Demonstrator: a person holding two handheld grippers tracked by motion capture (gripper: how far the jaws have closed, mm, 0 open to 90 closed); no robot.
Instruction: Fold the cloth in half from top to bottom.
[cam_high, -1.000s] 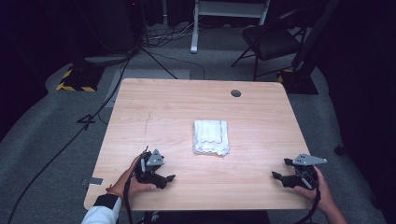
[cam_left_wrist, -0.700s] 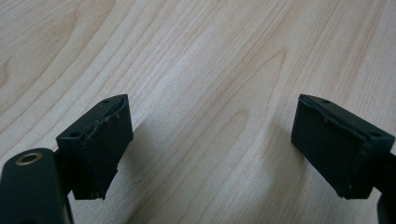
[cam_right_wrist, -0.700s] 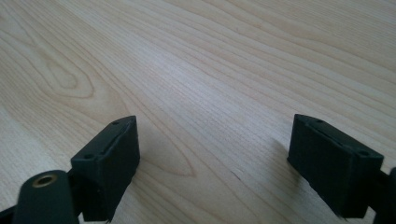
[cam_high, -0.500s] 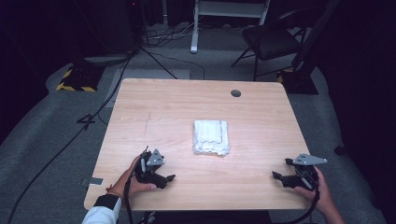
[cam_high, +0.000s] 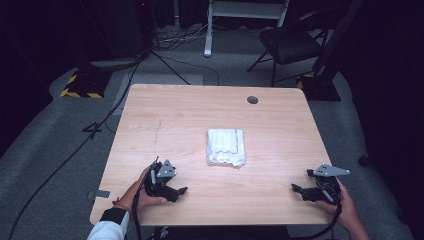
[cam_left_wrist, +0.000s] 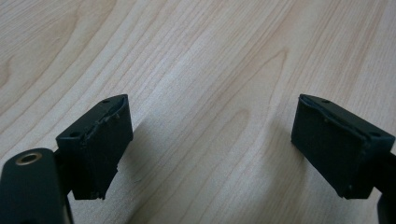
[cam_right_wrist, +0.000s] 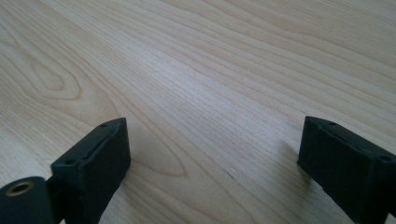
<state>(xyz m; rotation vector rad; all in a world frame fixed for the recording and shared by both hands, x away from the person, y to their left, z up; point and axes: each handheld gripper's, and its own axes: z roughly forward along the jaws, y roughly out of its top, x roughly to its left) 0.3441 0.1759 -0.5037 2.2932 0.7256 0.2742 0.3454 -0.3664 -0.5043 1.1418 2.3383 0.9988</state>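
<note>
A folded white cloth (cam_high: 226, 147) lies near the middle of the wooden table (cam_high: 190, 115). My left gripper (cam_high: 181, 191) rests on the table near the front left edge, held by a hand with a white sleeve cuff. Its jaws stand wide apart over bare wood in the left gripper view (cam_left_wrist: 212, 144), nothing between them. My right gripper (cam_high: 296, 190) rests near the front right corner, jaws pointing left. In the right gripper view (cam_right_wrist: 212, 161) its jaws are also spread wide with bare wood between. Both grippers sit well short of the cloth.
A round dark grommet hole (cam_high: 252, 100) sits near the table's far edge. Beyond the table stand a black chair (cam_high: 292, 45) and a white stand (cam_high: 245, 10). Cables (cam_high: 75, 150) run across the grey floor at the left.
</note>
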